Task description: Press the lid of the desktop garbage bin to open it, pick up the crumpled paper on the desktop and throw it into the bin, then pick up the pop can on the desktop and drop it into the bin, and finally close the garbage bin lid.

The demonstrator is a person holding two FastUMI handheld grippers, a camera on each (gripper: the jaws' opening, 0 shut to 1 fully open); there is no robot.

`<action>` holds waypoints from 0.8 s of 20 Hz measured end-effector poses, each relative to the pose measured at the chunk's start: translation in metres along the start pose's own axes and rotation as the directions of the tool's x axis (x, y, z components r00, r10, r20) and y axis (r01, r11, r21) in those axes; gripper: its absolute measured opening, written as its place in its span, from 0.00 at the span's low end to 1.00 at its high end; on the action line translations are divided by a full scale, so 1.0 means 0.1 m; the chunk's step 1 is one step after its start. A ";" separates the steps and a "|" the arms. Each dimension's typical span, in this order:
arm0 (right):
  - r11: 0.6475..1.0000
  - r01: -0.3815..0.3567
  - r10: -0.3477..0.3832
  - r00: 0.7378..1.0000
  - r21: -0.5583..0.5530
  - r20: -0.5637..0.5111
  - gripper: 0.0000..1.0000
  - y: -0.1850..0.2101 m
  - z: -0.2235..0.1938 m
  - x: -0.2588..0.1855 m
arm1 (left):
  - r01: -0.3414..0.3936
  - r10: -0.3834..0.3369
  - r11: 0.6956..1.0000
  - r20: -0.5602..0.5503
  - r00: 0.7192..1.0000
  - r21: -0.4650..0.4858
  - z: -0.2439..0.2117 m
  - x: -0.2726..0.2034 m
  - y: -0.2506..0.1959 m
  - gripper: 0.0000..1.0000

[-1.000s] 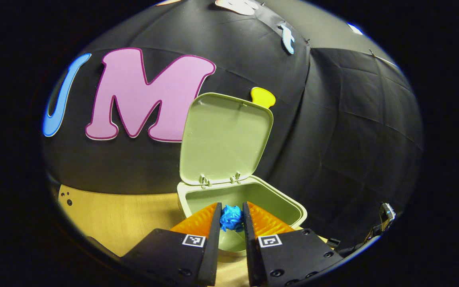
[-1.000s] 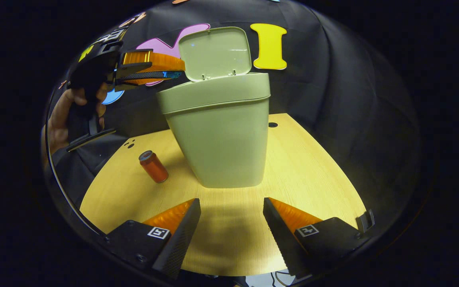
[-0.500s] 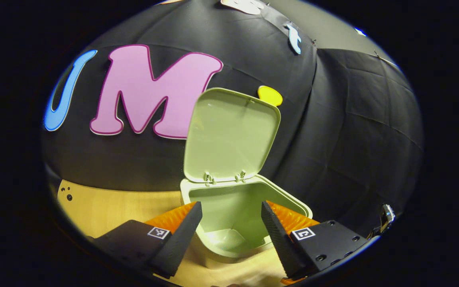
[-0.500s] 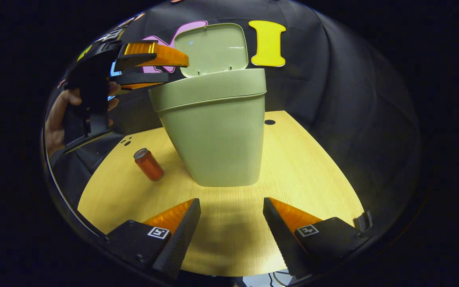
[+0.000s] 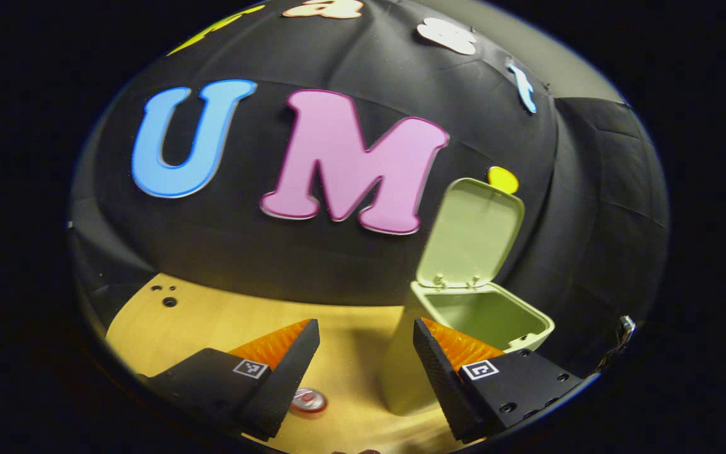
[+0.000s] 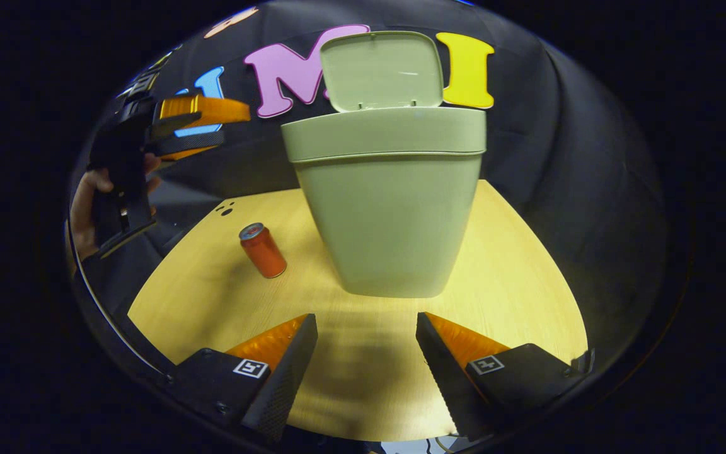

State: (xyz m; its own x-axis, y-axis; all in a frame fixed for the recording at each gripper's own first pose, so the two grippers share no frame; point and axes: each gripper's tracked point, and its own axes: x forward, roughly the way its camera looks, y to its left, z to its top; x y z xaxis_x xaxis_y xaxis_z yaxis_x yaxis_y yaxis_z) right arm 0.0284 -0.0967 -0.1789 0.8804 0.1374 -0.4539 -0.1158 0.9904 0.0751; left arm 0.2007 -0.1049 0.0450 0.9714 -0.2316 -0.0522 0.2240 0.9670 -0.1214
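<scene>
Wooden desktop (image 6: pixel 514 277) spread under and ahead of both sets of tongs, pale grain, a few small holes near its far left edge.

Green garbage bin (image 6: pixel 394 208) standing upright on it, straight ahead of the right gripper (image 6: pixel 366 372) and a little to the right of centre, well beyond the fingertips. Lid (image 6: pixel 380 70) up, hinged at the back rim, standing near vertical. In the left gripper view, same bin (image 5: pixel 401 372) off to the right of the left gripper (image 5: pixel 366 372), its open mouth just behind the right finger, lid (image 5: pixel 471 233) raised; inside wall visible, contents not discernible from here.

Left gripper (image 6: pixel 202 129) also seen in the right gripper view, high at the left, level with the bin's rim and apart from it, held by a hand (image 6: pixel 86 202); fingers apart, nothing between them. Right gripper's fingers likewise spread wide, empty, low over bare desktop.

Red pop can (image 6: pixel 263 251) upright on the desktop, left of the bin and apart from it, ahead and left of the right gripper. In the left gripper view, can top (image 5: pixel 308 400) peeking out just beside the left finger, low in front.
</scene>
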 end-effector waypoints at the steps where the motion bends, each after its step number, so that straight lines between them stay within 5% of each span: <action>1: 1.000 -0.021 0.021 1.000 -0.009 -0.008 0.99 0.08 -0.01 0.00 | -0.037 0.037 0.999 -0.010 0.999 -0.009 -0.08 -0.11 0.18 0.96; 9: 0.991 -0.108 0.106 0.994 -0.085 -0.024 0.99 0.51 0.03 0.24 | -0.308 0.301 0.949 -0.100 0.948 -0.071 -0.68 -1.14 1.32 0.96; 16: 0.965 -0.193 0.190 0.981 -0.178 -0.035 0.99 1.04 0.12 0.55 | -0.441 0.419 0.891 -0.181 0.890 -0.106 -1.26 -1.79 1.74 0.96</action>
State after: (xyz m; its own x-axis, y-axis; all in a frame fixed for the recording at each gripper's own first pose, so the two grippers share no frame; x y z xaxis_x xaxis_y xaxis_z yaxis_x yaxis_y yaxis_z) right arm 0.0704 0.0141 -0.1852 0.8255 0.3235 -0.4626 -0.3637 0.9315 0.0026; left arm 0.0556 0.0911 -0.0912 0.9440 0.1796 -0.2768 -0.2370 0.9527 -0.1903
